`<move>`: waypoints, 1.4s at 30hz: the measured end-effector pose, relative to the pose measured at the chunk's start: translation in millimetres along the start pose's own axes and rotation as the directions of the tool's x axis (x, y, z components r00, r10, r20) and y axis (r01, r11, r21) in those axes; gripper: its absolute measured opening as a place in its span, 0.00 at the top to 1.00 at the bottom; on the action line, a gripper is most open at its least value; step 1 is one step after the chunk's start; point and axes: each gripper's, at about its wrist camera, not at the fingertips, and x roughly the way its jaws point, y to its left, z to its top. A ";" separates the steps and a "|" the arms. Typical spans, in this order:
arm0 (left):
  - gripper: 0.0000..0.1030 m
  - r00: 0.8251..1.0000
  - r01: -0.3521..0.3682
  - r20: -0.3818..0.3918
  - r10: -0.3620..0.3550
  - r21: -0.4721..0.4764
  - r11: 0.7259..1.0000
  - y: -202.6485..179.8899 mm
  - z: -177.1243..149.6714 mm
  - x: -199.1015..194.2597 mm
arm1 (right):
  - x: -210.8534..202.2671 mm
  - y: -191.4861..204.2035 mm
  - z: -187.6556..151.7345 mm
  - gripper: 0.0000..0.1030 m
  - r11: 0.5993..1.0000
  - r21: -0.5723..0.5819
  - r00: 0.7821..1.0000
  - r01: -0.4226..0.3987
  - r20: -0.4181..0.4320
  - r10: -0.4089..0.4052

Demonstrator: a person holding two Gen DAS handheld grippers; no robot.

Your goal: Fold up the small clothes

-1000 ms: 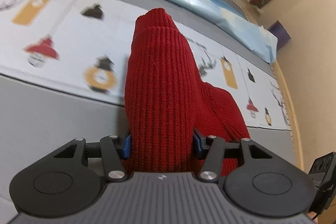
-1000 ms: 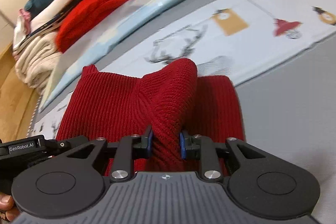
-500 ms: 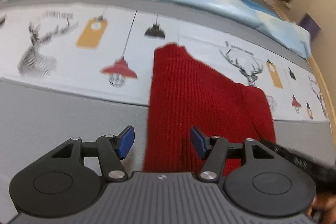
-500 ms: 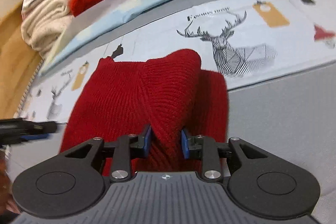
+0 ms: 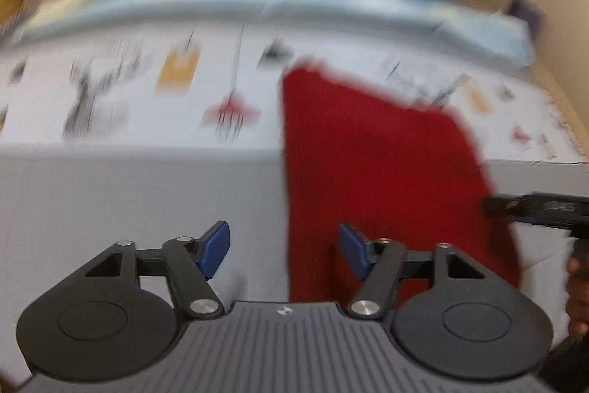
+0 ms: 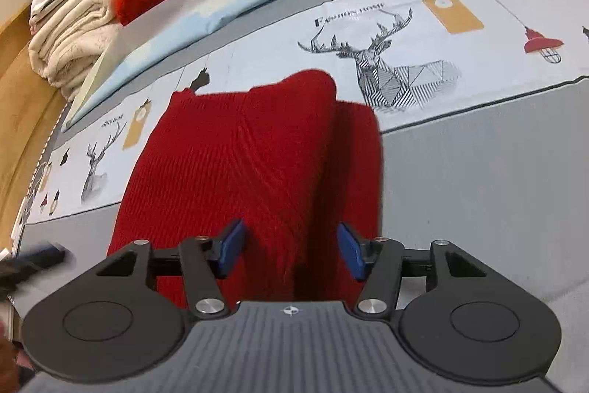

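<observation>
Risk of the folded red knit garment [image 6: 254,157], flat on the printed bed cover [image 6: 460,35], springing open or snagging a blue pad, with left gripper [image 5: 283,251] and right gripper [image 6: 291,253] both spread wide, gripping nothing.

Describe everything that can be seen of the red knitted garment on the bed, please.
The red knitted garment is a ribbed knit, probably wool, plain red. It lies folded on the printed bed sheet, partly over its grey band, with one raised fold running toward its far edge. Its outline is roughly rectangular. The right tongs stand open over its near edge, and the left tongs are open at its left edge; neither grips it. Sleeves or collar cannot be told.
</observation>
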 end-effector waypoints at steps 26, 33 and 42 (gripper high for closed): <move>0.26 0.999 -0.050 -0.006 0.052 0.198 0.979 -14.2 -20.1 13.9 | -6.9 6.8 -18.3 0.36 0.979 -0.146 0.976 0.144 -0.140 -0.165; 0.16 0.964 -0.179 0.233 0.126 0.222 0.959 -9.8 -24.5 -45.0 | -58.7 -0.2 -29.6 0.37 0.949 -0.165 0.963 0.268 0.016 -0.269; 0.14 0.861 -0.170 0.507 0.031 0.229 0.959 -36.0 -61.2 -142.3 | -143.4 15.3 -75.2 0.35 0.976 -0.116 0.927 0.185 0.349 -0.134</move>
